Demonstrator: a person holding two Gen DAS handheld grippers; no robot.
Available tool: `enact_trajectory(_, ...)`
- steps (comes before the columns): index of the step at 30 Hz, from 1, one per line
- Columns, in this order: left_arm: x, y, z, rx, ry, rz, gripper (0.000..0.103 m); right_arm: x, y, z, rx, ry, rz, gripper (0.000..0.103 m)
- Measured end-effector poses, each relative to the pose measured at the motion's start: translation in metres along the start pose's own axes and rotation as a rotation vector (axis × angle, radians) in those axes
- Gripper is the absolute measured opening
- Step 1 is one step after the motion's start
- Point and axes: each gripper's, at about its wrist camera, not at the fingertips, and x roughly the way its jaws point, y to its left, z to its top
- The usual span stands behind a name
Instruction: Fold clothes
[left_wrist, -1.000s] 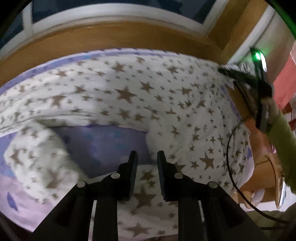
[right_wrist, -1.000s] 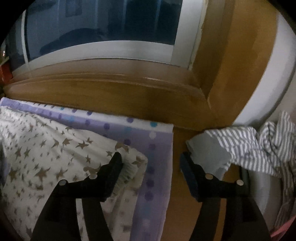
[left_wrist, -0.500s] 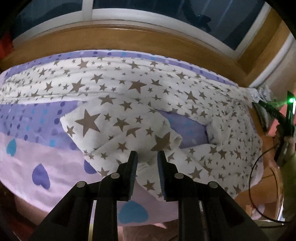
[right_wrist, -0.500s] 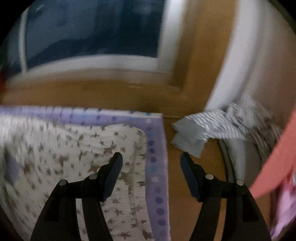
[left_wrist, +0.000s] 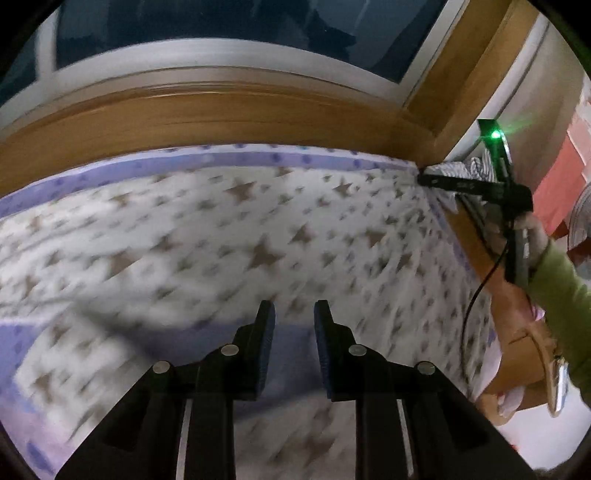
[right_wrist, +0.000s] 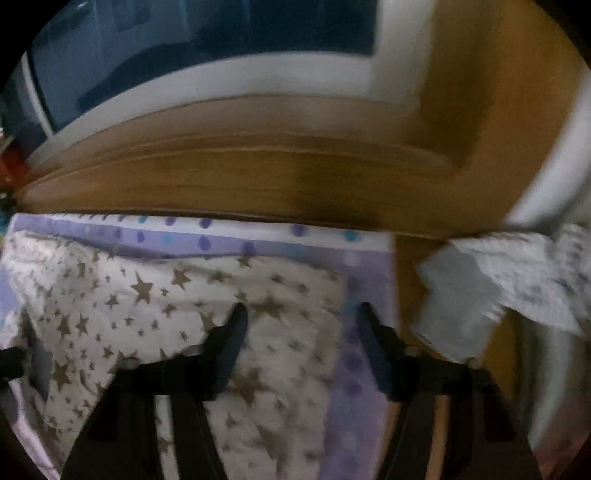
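A white garment with brown stars (left_wrist: 280, 236) lies spread on a purple dotted sheet (left_wrist: 258, 160). The left wrist view is motion-blurred. My left gripper (left_wrist: 291, 321) hovers over the garment's near part, its jaws a narrow gap apart with nothing between them. My right gripper (right_wrist: 303, 317) is over the garment's right edge (right_wrist: 295, 295) near the far right corner. Its jaws are closing but still stand wide, and the pads do not press on the cloth below. The left wrist view shows it from the side (left_wrist: 424, 179), held by a hand in a green sleeve (left_wrist: 561, 280).
A wooden sill (right_wrist: 258, 177) and a dark window (right_wrist: 184, 48) run along the far side. A grey-and-white striped garment (right_wrist: 517, 273) lies on the wood to the right of the sheet. A black cable (left_wrist: 480, 291) hangs from the right gripper.
The left view has swung from the folded sleeve to the garment's body and right side. The right gripper has shifted left over the garment's right edge, its fingers slightly closer together.
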Motion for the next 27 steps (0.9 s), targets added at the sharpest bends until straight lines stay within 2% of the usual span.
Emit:
enact_trajectory(1,0.011,-0.004,0.007,-0.005,0.003,-0.009,0.022,0.007,0.002,0.002,-0.023,0.017,0.038,0.036)
enact_trajectory(3,0.035,-0.012,0.024,-0.007,0.005,-0.017,0.022,0.02,0.014,0.001,-0.105,0.026,0.057,0.036)
enact_trajectory(6,0.065,-0.015,0.042,-0.016,0.011,0.005,0.022,0.04,0.031,-0.002,-0.23,-0.002,-0.023,0.035)
enact_trajectory(10,0.099,-0.015,0.064,-0.033,0.017,0.042,0.022,0.049,0.024,0.013,-0.181,-0.063,-0.084,0.036)
enact_trajectory(13,0.101,-0.009,0.072,-0.07,0.006,0.04,0.022,0.046,0.019,0.013,-0.153,-0.081,-0.062,0.036)
enact_trajectory(16,0.087,-0.005,0.068,-0.109,-0.002,0.051,0.022,0.02,0.01,0.002,-0.11,-0.129,-0.044,0.038)
enact_trajectory(23,0.007,0.001,0.01,-0.085,-0.085,0.142,0.022,-0.059,-0.005,-0.064,-0.067,-0.195,-0.027,0.054)
enact_trajectory(27,-0.039,0.03,-0.026,-0.162,-0.09,0.237,0.022,-0.089,0.019,-0.108,-0.041,-0.184,0.032,0.055)
